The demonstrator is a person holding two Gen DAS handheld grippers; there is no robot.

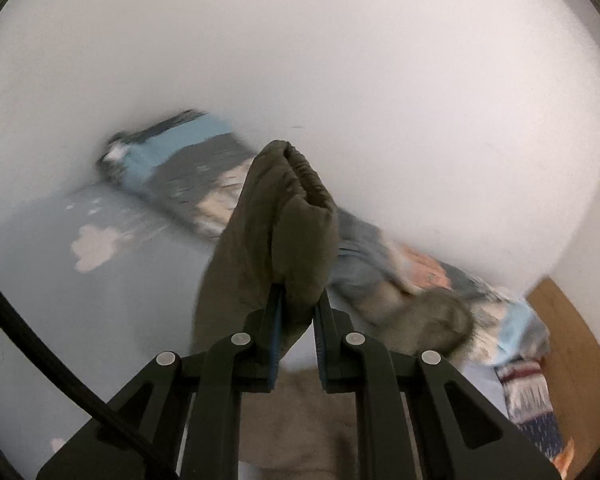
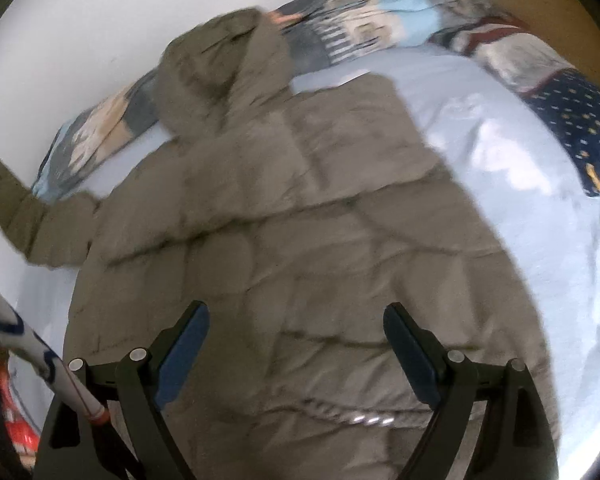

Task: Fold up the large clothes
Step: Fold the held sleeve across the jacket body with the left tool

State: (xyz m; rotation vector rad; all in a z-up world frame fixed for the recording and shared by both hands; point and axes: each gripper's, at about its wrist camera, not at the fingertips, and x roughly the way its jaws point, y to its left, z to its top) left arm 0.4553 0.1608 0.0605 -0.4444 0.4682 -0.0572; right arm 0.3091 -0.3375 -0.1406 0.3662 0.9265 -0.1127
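An olive-green quilted jacket [image 2: 300, 240] lies spread on a pale blue bed sheet [image 2: 500, 168], its hood [image 2: 228, 64] towards the wall. My left gripper [image 1: 296, 300] is shut on the jacket's sleeve cuff [image 1: 284, 216] and holds it up off the bed; the elastic cuff opening points at the wall. That raised sleeve shows at the far left of the right wrist view [image 2: 24, 212]. My right gripper [image 2: 296, 320] is open and empty, hovering over the jacket's lower body near a row of metal snaps [image 2: 370, 420].
A patterned blue, grey and white duvet [image 2: 360, 20] is bunched along the white wall [image 1: 340, 60]. A dark blue dotted pillow [image 2: 580, 124] lies at the right. A wooden headboard [image 1: 572, 360] borders the bed. A black cable [image 1: 40, 340] crosses the left wrist view.
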